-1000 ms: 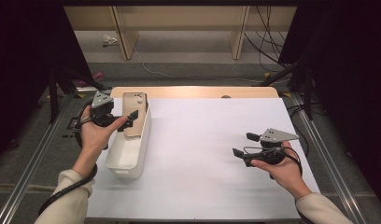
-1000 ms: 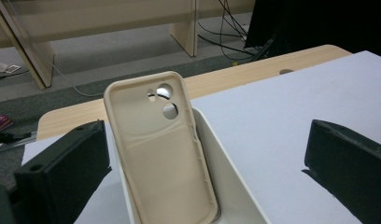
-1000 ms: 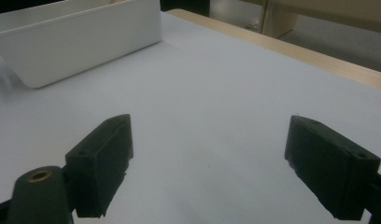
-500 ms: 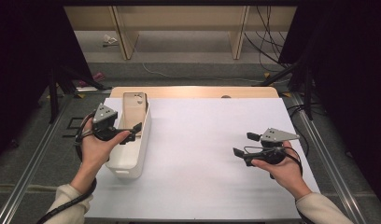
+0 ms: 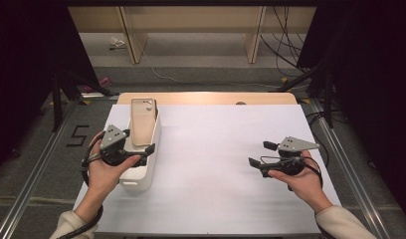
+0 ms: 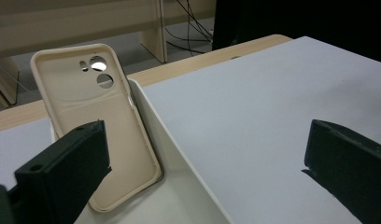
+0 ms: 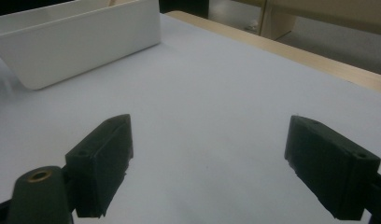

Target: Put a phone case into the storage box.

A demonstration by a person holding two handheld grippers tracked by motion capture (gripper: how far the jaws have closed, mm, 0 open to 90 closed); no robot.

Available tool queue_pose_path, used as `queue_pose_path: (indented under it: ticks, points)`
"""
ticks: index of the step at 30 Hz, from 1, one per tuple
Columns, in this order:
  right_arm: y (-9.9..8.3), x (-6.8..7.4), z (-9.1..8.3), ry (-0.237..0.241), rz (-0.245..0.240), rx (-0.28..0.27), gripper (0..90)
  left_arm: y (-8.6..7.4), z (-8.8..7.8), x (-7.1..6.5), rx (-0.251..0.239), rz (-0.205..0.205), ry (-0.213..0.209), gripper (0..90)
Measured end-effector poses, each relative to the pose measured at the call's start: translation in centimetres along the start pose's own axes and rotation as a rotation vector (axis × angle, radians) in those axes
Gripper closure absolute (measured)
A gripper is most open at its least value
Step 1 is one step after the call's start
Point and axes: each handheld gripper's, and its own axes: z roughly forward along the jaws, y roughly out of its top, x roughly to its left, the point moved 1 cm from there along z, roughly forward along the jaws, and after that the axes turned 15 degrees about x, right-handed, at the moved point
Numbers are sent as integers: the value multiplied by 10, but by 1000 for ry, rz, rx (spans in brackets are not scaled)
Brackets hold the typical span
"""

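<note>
Beige phone case [image 5: 143, 121] leaning tilted inside the white bin [image 5: 150, 164], camera cut-outs uppermost, lower edge resting on the bin floor and back propped against the bin wall nearest the table [image 5: 216, 199] centre, as shown in the left gripper view [image 6: 96, 122]. Left hand-held gripper [image 5: 141, 151] hovering at the near end of the bin, jaws spread wide and gripping nothing, one jaw over the bin interior in front of the case, the other over the white table surface beyond the bin wall [image 6: 179, 154]. Right hand-held gripper [image 5: 260, 154] being held well apart from the bin, toward the opposite side of the table, jaws likewise spread and empty, pointing toward the bin [image 7: 86, 42] just above the table surface.
</note>
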Motion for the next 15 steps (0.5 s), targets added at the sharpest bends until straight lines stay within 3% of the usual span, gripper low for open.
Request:
queue_pose_path:
  ticks: [7, 15]
  points:
    - [0, 0, 0, 0, 2, 0, 163, -13, -2, -11, -14, 16, -14, 0]
    - [0, 0, -1, -3, 2, -3, 162, -24, -5, -22, -10, 52, 6, 0]
